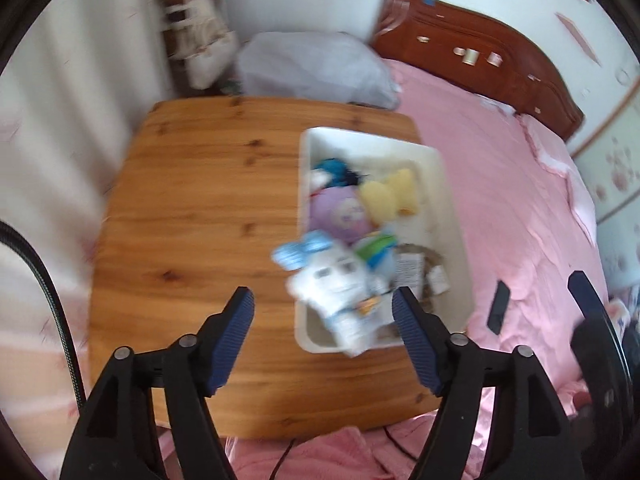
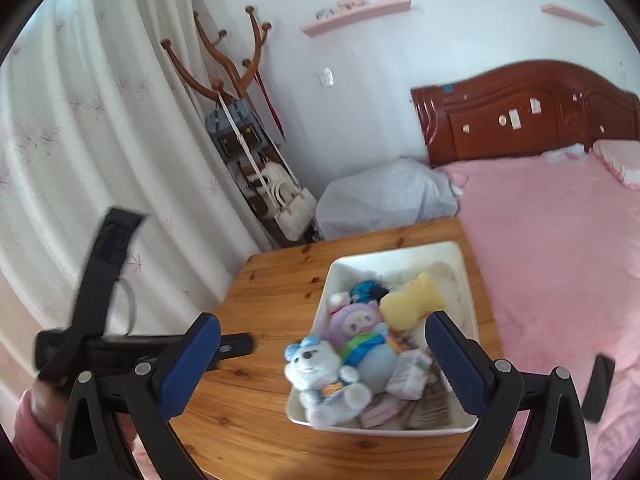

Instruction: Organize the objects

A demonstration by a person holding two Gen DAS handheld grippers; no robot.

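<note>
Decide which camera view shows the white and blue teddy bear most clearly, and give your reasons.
The right wrist view shows it best: the teddy bear is fairly sharp, its face and blue ear readable, sitting at the near end of the white bin. In the left wrist view the teddy bear is motion-blurred and its features smear.

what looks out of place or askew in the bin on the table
The white-and-blue teddy bear sits askew at the near end of the white bin, slumped over the rim with its legs hanging outside. The other plush toys and packets lie inside. Both grippers, left and right, are open and hold nothing.
</note>
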